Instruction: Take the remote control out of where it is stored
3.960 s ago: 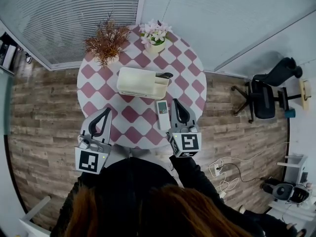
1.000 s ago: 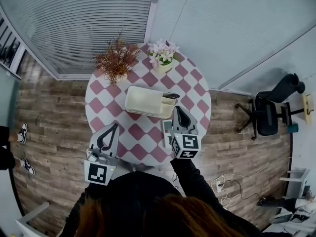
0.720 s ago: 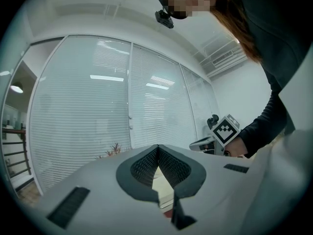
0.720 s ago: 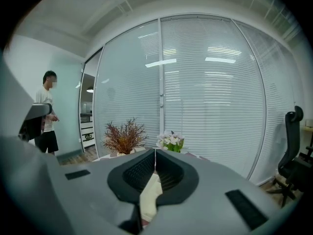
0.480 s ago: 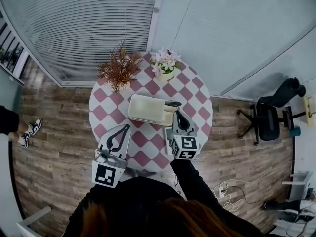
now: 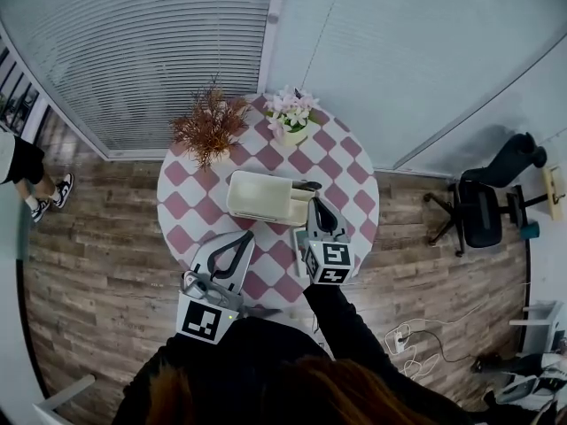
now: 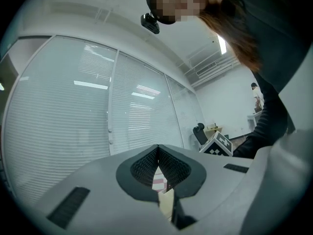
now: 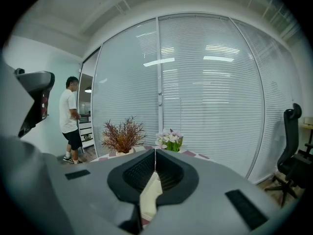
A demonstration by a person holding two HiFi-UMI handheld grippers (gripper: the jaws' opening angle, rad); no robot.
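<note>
The cream storage box (image 6: 262,197) stands mid-table on the round pink-and-white checked table (image 6: 190,204), with a dark item (image 6: 306,185) sticking out of its right compartment. The white remote control (image 6: 299,239) lies flat on the table just in front of the box, mostly covered by my right gripper (image 6: 317,201). That gripper is shut and empty, its tip at the box's right front corner. My left gripper (image 6: 247,235) hovers over the table's near edge, shut and empty, pointing at the box. In the gripper views both pairs of jaws meet at their tips (image 7: 157,149) (image 8: 155,151).
A reddish dried plant (image 6: 205,124) and a pot of pale flowers (image 6: 291,113) stand at the table's far side, against the glass wall with blinds. A black office chair (image 6: 483,202) is to the right. A person (image 8: 71,117) walks at the far left.
My left gripper has moved up and to the right, from beside the table's edge to over it, nearer the box. The right gripper has stayed put.
</note>
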